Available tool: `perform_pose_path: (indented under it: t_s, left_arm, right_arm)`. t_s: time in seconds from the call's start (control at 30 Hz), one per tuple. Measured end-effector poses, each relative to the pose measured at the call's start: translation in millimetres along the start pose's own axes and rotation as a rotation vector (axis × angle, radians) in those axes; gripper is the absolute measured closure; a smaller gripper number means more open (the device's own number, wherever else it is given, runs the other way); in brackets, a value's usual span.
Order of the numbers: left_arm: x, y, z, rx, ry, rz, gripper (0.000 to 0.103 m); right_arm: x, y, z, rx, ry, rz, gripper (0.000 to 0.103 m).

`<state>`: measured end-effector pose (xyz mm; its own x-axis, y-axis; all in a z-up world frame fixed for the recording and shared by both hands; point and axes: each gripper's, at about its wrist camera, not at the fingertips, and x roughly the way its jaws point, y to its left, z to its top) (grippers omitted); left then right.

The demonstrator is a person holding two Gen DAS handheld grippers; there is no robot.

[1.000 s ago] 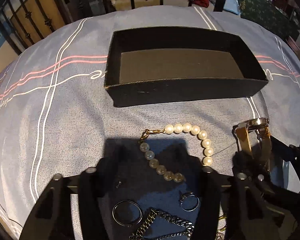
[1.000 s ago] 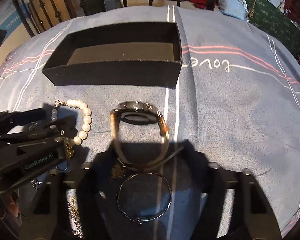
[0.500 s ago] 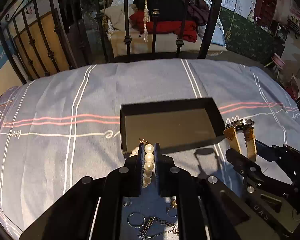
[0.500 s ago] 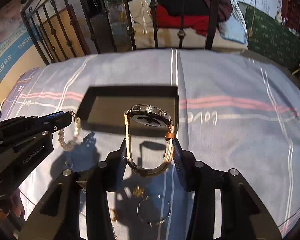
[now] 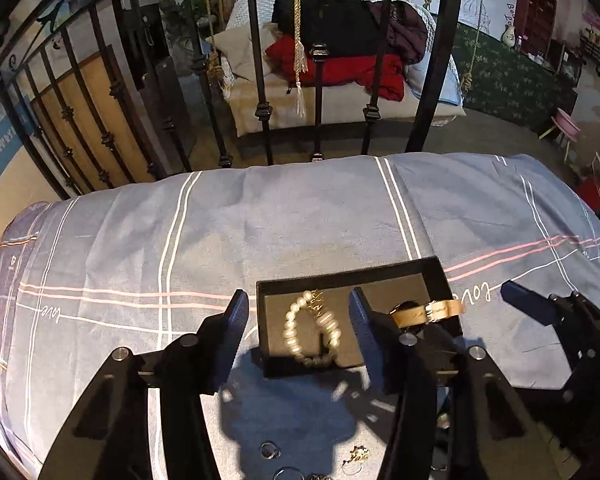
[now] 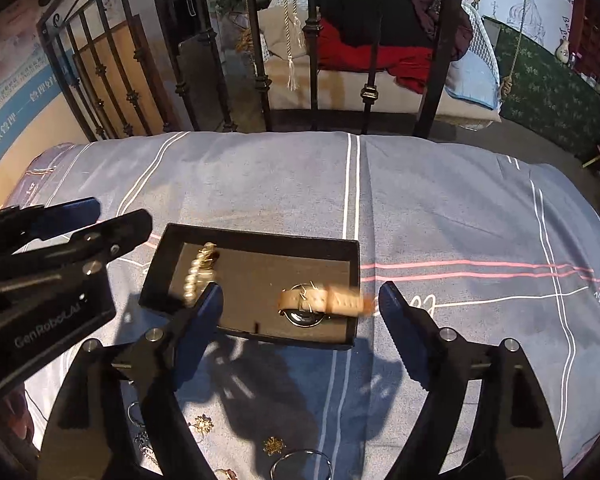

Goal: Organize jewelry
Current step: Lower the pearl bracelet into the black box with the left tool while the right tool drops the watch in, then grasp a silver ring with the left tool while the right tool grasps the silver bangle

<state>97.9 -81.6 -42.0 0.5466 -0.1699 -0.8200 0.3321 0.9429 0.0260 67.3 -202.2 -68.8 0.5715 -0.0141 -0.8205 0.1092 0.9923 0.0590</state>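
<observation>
Grippers (image 5: 298,322) (image 6: 300,308) angled down over box (image 6: 260,242), fingers just opened, nothing held.

The box (image 5: 356,278) sits on the bed (image 5: 300,216), ahead of and below the left gripper (image 5: 298,316) and the right gripper (image 6: 300,306). In the box, the pearl bracelet (image 5: 308,332) lies straight ahead of the left gripper and left of the right gripper; the watch (image 6: 320,302) lies ahead of the right gripper, toward the box's right end. Loose rings (image 5: 270,450) and small charms (image 6: 274,445) lie on the bed beneath both grippers, nearer than the box. Behind the bed stands a railing (image 5: 320,80)
</observation>
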Motion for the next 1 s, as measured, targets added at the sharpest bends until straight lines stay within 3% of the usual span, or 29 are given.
perform_pose_path:
  t_s: [0.17,0.37,0.47,1.0]
  left_arm:
    - [-22.0,21.3,-41.7,-0.050,0.016,-0.039,0.050]
    - [-0.5,34.9,-130.2,-0.076,0.167,-0.031,0.050]
    - [12.6,40.9,-157.1,-0.131,0.221,-0.047,0.050]
    - [25.8,21.4,-171.9,-0.123,0.204,0.027,0.049]
  right_arm:
    - [-22.9,-8.5,-36.3,-0.002,0.003,-0.011,0.023]
    - [-20.4,-6.3,-126.0,-0.012,0.119,-0.019,0.023]
    - [-9.8,-2.4,-152.7,-0.007,0.170,-0.025,0.023]
    - [3.9,5.5,-166.6,0.011,0.180,-0.061,0.023]
